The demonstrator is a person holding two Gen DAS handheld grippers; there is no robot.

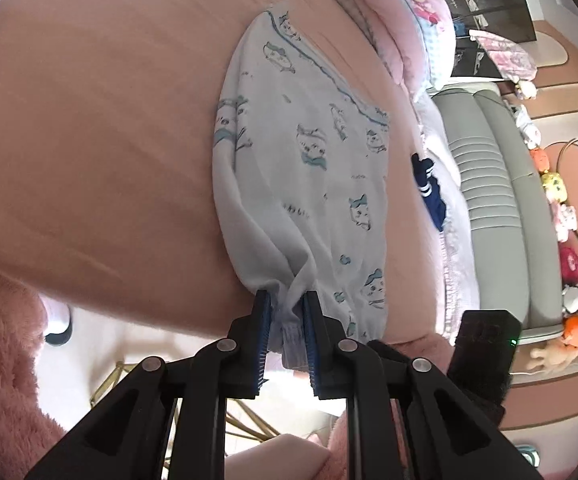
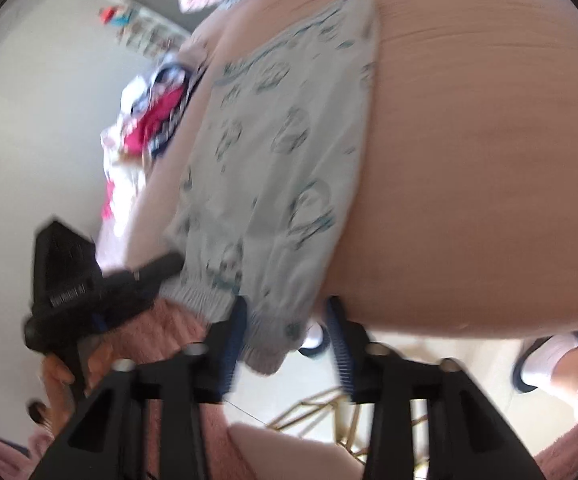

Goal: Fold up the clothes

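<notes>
While left fingers (image 1: 263, 312) pinched on pants (image 1: 301, 168)

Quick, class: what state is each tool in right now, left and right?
Left tool: closed, pinching the elastic hem of the printed white garment.
Right tool: open; the garment's hem lies between its fingers, unpinched.

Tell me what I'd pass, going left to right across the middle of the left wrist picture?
Pink bedsheet → white printed garment, pinched at its near end by the left tongs → small navy item → grey cushioned headboard → row of plush toys.
</notes>
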